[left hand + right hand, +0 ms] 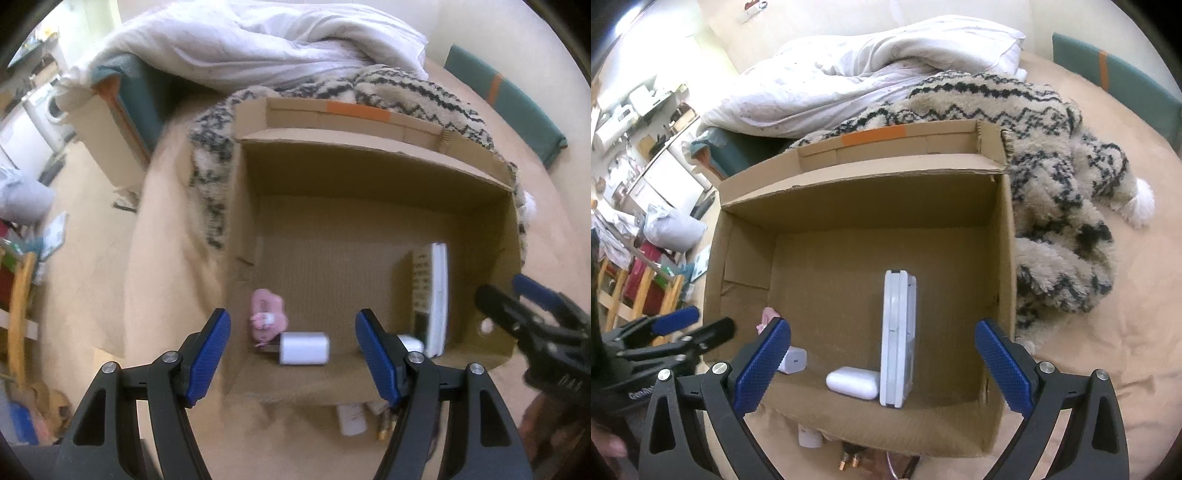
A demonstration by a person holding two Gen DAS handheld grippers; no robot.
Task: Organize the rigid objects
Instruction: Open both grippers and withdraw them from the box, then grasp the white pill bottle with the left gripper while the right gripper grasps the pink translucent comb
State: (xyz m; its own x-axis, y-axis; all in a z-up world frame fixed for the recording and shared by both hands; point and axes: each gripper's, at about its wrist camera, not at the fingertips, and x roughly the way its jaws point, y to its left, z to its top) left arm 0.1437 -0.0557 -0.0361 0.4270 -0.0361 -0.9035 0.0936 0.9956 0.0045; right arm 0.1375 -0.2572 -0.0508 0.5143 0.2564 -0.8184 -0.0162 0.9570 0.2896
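An open cardboard box (369, 162) (864, 173) sits on a beige bed. Inside lie a white remote on its edge (436, 299) (898, 336), a white charger block (304, 348) (792, 361), a pink trinket (266, 318) (768, 315) and a white oval case (852, 383) (410, 342). My left gripper (293, 352) hovers open and empty over the box's near left part. My right gripper (882, 365) hovers open and empty over the near right part; it also shows at the right edge of the left wrist view (524, 306).
A patterned fleece blanket (1063, 206) and white duvet (871, 70) lie behind and right of the box. Small items, a white tube (352, 419) and gold-tipped plugs (849, 459), lie on the bed in front of the box. Shelves and clutter stand at left.
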